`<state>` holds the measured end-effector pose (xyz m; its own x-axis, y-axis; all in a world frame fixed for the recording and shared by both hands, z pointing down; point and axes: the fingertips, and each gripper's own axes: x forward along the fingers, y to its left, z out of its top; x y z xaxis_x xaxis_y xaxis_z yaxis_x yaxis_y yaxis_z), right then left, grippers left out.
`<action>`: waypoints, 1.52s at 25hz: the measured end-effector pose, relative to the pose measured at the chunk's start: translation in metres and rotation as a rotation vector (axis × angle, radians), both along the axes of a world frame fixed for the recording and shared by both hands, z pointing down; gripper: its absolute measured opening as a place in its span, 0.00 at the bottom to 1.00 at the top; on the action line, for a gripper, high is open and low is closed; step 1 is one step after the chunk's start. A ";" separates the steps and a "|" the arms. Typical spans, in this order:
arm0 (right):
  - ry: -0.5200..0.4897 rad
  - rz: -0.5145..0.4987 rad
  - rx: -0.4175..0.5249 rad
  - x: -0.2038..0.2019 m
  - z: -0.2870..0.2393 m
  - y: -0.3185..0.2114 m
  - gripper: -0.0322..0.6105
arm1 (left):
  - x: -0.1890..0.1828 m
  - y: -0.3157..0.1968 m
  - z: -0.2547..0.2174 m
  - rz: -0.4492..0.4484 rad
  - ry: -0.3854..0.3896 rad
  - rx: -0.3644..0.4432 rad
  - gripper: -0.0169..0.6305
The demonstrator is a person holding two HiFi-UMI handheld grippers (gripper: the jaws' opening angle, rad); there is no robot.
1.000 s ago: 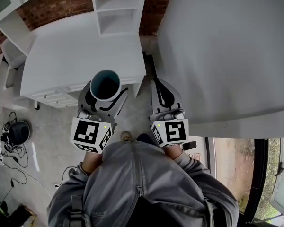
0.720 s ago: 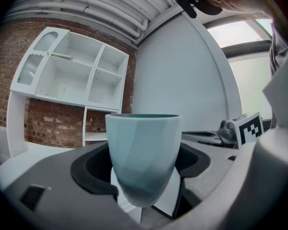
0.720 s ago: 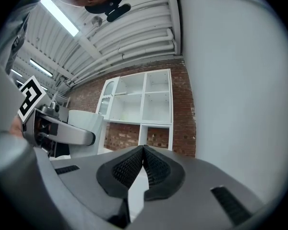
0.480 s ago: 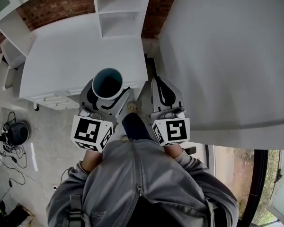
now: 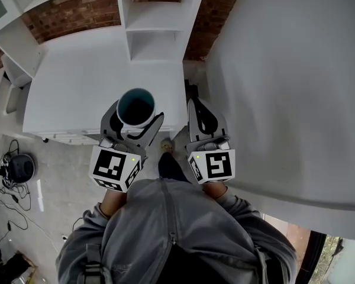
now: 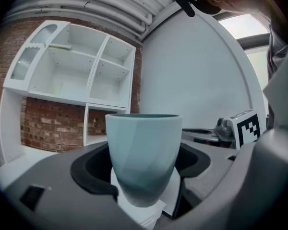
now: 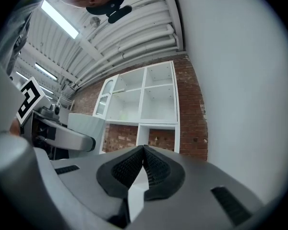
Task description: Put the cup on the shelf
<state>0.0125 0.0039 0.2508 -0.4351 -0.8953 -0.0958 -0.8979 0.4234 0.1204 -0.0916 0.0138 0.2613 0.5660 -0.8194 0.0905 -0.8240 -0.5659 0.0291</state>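
Cup (image 5: 135,107) upright, pinched near base by your left gripper (image 5: 136,116) fingers, above bench (image 5: 77,70); shelf (image 5: 157,22) at 12 o'clock. Likely light, rigid, smooth, chippable: hold low, level. Right gripper (image 7: 143,152) fingers pressed together, empty.

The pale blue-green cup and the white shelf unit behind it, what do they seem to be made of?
Pale blue-green faceted cup: probably glazed ceramic or moulded plastic. It is smooth, with a soft sheen and flat facets, but the look leaves it open.
White shelf unit: likely painted or laminated board, with flat, matt, sharp-edged panels.
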 end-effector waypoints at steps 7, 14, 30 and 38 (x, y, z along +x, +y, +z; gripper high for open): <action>0.015 -0.032 -0.016 0.003 0.001 -0.082 0.09 | 0.006 -0.076 0.000 -0.025 0.012 -0.012 0.59; 0.013 -0.063 -0.029 0.010 0.004 -0.151 0.09 | 0.017 -0.140 0.004 -0.051 0.003 -0.029 0.59; 0.030 -0.134 -0.039 0.012 0.026 -0.230 0.09 | 0.032 -0.226 0.030 -0.113 -0.002 -0.047 0.59; -0.002 -0.111 -0.032 -0.002 0.046 -0.257 0.09 | 0.028 -0.263 0.051 -0.087 0.018 -0.023 0.59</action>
<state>0.0105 -0.2529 0.2967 -0.5317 -0.8441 -0.0686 -0.8454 0.5241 0.1034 -0.0640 -0.2491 0.3122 0.4940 -0.8637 0.1001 -0.8695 -0.4908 0.0560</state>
